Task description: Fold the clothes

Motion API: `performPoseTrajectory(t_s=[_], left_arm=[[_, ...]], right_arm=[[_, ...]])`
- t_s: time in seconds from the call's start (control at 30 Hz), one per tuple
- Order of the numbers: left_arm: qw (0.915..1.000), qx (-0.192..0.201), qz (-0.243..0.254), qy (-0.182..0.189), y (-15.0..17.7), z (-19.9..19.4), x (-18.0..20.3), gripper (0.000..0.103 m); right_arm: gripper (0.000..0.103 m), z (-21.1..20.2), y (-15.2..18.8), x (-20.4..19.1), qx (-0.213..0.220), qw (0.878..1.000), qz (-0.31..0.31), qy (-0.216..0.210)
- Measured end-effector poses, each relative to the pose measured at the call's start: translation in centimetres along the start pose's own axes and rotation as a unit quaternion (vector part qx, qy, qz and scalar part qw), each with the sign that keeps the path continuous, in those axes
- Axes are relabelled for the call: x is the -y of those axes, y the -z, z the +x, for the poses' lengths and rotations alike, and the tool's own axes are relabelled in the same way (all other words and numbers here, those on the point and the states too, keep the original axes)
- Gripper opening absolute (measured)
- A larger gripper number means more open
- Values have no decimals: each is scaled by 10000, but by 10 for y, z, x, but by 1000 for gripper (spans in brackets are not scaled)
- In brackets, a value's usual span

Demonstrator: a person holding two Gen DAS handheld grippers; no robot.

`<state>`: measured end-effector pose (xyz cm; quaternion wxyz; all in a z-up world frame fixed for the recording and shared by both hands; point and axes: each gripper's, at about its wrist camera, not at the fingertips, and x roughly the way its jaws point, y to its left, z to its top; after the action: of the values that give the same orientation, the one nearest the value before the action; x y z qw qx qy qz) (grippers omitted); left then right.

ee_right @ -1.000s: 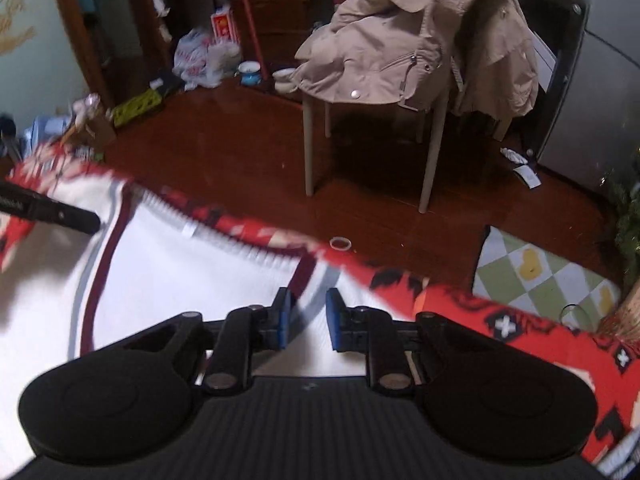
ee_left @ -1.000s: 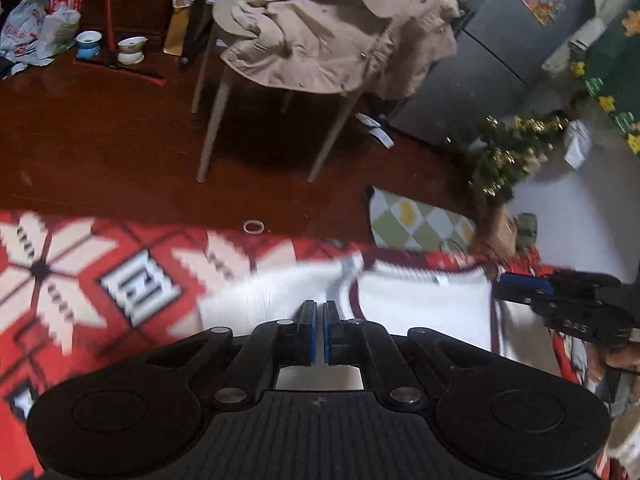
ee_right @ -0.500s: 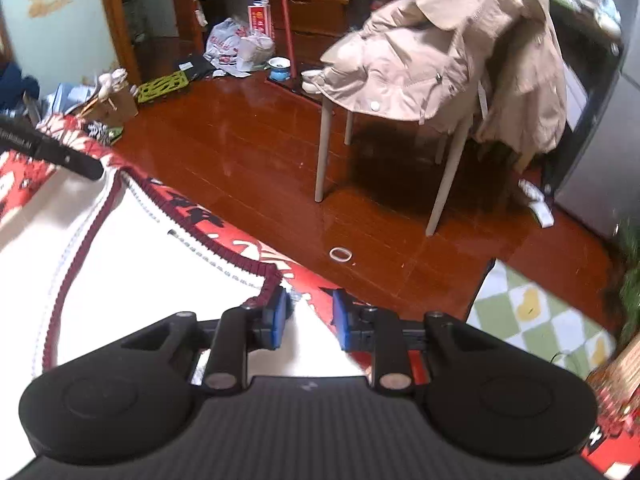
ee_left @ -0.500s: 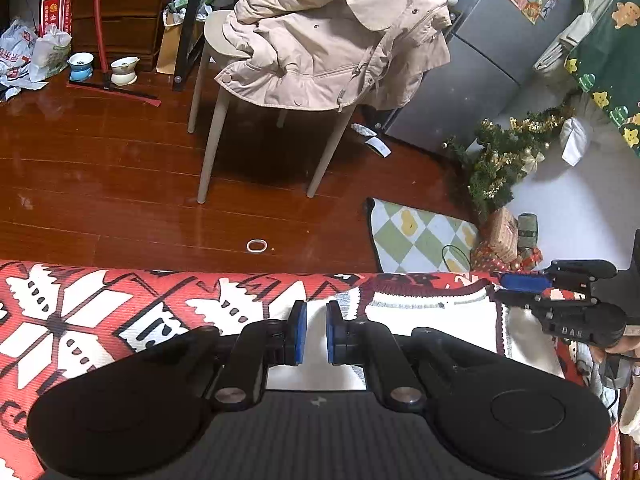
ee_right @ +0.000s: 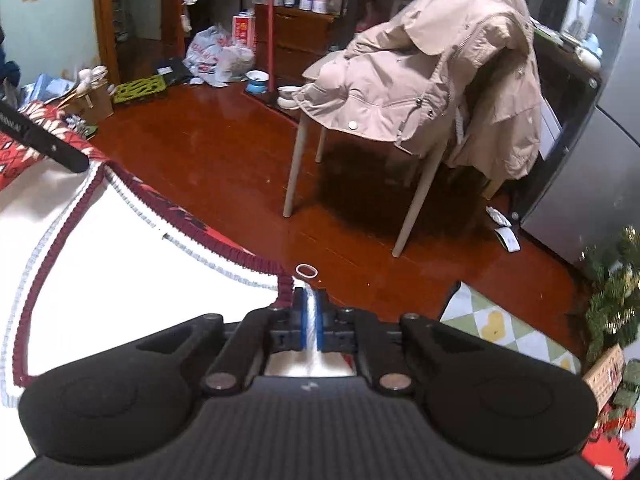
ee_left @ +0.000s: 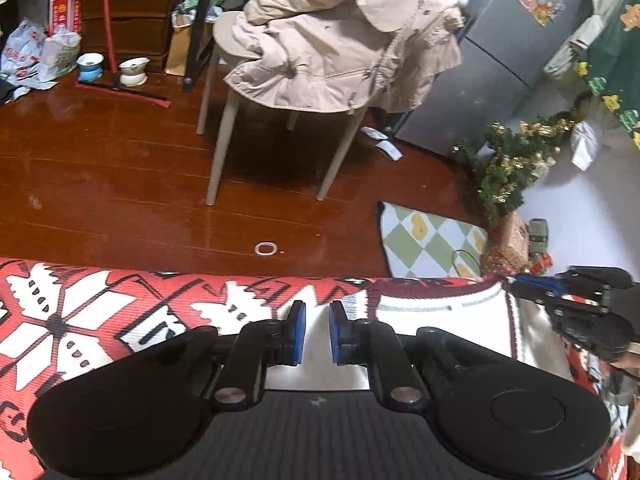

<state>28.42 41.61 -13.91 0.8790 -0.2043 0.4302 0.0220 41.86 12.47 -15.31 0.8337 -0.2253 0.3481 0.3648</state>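
A white knit garment [ee_left: 440, 324] with maroon and pale trim lies on a red blanket [ee_left: 80, 320] with a white pattern. My left gripper [ee_left: 317, 332] hovers at the garment's left end. Its jaws are opening and the blue pads press on nothing, with cloth showing below the gap. My right gripper [ee_right: 309, 308] is closing tight on the garment's [ee_right: 120, 280] maroon-trimmed edge near a corner, and its pads pinch the cloth. That right gripper [ee_left: 524, 285] shows at the garment's right end in the left wrist view. One left finger [ee_right: 44, 140] shows at the far left of the right wrist view.
Beyond the blanket's edge is a dark wooden floor with a small ring [ee_left: 266, 248] on it. Further out stand a chair draped with a beige jacket [ee_left: 340, 48], a checkered mat [ee_left: 424, 240], a small decorated tree [ee_left: 508, 168] and a grey fridge [ee_left: 500, 60].
The right jaws, open around the garment's edge, have shut on it. The left jaws went from shut to a clear gap. Both views steadied after blur.
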Motion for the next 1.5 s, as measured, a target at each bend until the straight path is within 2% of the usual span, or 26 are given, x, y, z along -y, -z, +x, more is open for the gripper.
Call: performPoseTrajectory(t_s=[0.07,0.2,0.27,0.37,0.47,0.57,0.63,0.77,0.87,1.0,1.1,1.17,1.27,1.33,1.5], left_arm=[[9999,47,-5,-100,-1,2,-1,12],[9995,138,-152,-247,-8,8,-2,7],[9993,194,-301,-147,-11,4,-3,7],[9989,262,-389,-32,-13,-7,-3,7],[9996,191,-222,-9,-6,-20,1,7],[9997,-98,18,226,4,-20,11,6],[9993,-244,197,204,9,-12,21,6],[9996,-212,202,4,6,8,31,6],[10000,-89,25,4,-3,18,30,5],[9999,-45,-143,-4,-15,27,30,5],[9981,81,-603,47,-23,23,23,7],[9960,236,-852,128,-28,14,20,7],[9957,316,-769,410,-25,-14,24,7],[9969,182,-568,517,-13,-31,26,7],[9985,-92,-436,326,30,-54,20,7]], right_arm=[[26,-4,-3,8,41,9998,180,-5],[26,-14,-9,38,267,9929,1127,-277],[27,-19,-13,42,323,9906,1284,-335],[26,-27,-18,34,275,9902,1239,-581],[25,-34,-16,18,83,9915,1048,-772],[23,-34,-8,-5,-134,9927,723,-951],[23,-32,-2,-19,-225,9936,571,-950],[22,-14,-6,-36,-270,9948,542,-821],[22,0,-14,-46,-137,9977,321,-589],[23,15,-27,-44,-97,9974,506,-513],[23,16,-32,-32,-87,9962,761,-410],[23,5,-33,-22,58,9945,969,-382],[23,-23,-31,-1,267,9895,1343,-459],[23,-43,-23,11,202,9882,1434,-493],[22,-83,20,20,-209,9907,1277,-412]])
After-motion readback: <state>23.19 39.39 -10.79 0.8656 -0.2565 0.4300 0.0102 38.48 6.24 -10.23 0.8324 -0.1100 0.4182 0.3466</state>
